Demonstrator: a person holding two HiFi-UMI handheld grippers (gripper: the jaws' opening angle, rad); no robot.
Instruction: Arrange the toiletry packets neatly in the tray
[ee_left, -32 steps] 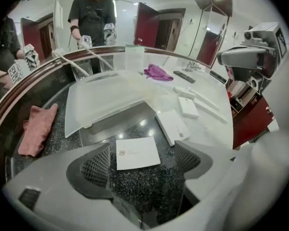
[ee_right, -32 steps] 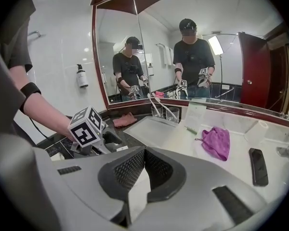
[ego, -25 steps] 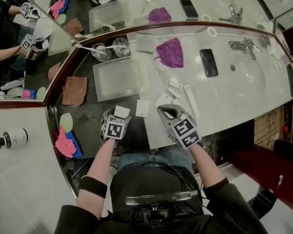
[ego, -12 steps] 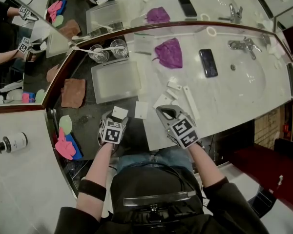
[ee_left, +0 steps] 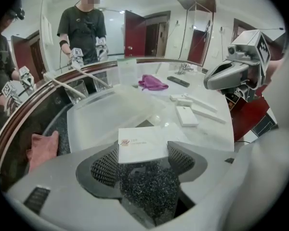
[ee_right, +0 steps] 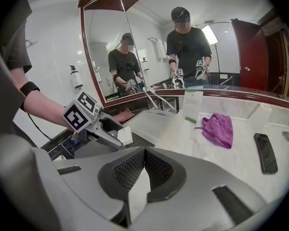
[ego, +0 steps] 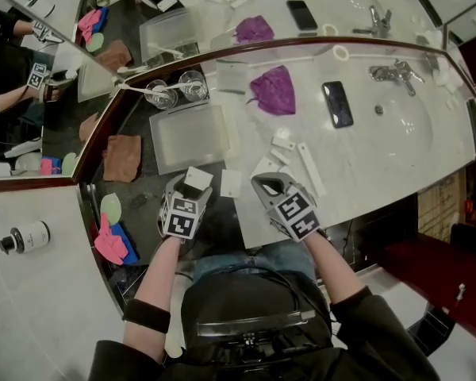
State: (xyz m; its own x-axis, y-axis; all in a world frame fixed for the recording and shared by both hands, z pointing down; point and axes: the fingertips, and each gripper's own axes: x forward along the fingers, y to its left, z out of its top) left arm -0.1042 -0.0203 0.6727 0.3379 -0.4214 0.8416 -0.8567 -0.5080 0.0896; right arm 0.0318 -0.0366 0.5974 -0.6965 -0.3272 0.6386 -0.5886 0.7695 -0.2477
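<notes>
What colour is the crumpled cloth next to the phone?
The cloth is purple; the head view shows it best.

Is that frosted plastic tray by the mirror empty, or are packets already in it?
Empty. The frosted rectangular plastic tray shows only its bare bottom in the head view and the left gripper view; no packet lies inside.

packet print: white packet (ee_left: 140, 146) just in front of the tray (ee_left: 86, 117) has a small reddish logo and one tiny line, too small to read
card: standing card (ee_left: 127, 71) behind the tray, print's illegible
</notes>
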